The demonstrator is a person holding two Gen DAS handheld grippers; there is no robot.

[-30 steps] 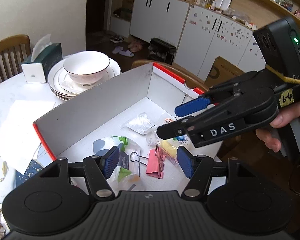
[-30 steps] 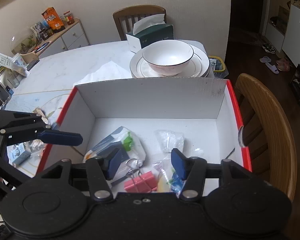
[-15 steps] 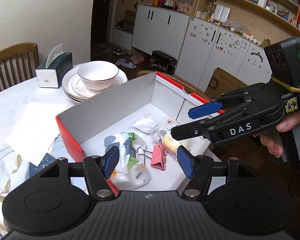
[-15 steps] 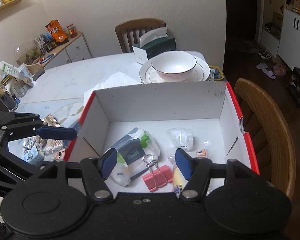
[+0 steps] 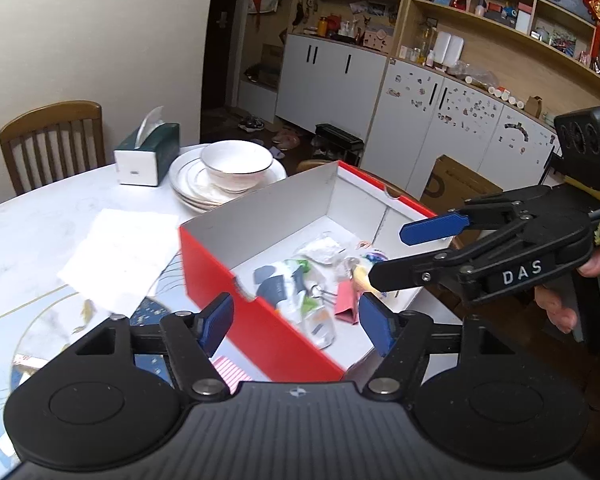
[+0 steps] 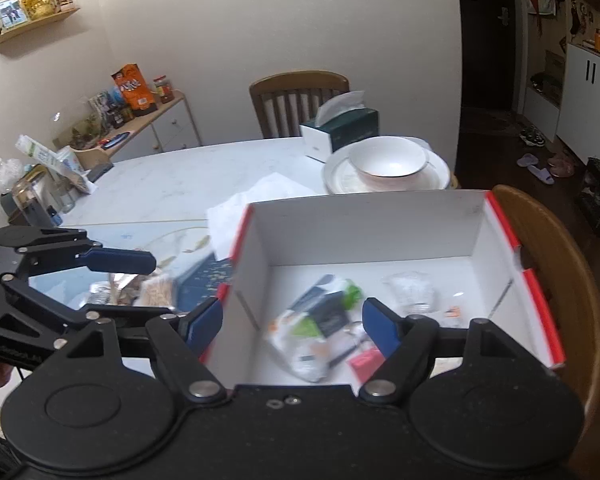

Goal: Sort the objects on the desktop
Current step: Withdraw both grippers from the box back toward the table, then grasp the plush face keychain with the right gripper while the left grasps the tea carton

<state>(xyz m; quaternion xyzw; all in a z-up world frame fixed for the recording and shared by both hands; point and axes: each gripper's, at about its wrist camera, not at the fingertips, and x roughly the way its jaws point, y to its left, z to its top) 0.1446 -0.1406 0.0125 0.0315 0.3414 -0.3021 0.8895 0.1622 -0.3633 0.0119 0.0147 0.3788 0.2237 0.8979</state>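
Both grippers held open and empty above the red box [image 5: 260, 320]
Left gripper [image 5: 296, 320] and right gripper [image 6: 292, 320] are flanked by stacked plates [image 6: 340, 178] — a tissue box [image 5: 148, 154] behind.

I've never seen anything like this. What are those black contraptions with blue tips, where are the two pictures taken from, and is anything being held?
They are hand-held grippers, not a robot: a person squeezes one in each hand. Each carries a camera looking out along its two blue-tipped fingers, so each picture shows its own gripper at the bottom. The left gripper films one picture, and the right gripper films the other; each also appears at the edge of the other's view. Both are open and hold nothing.

On the white table stands a red-and-white cardboard box containing small things: a pink binder clip and plastic packets. Behind it are a bowl on stacked plates, a tissue box, and a sheet of paper.
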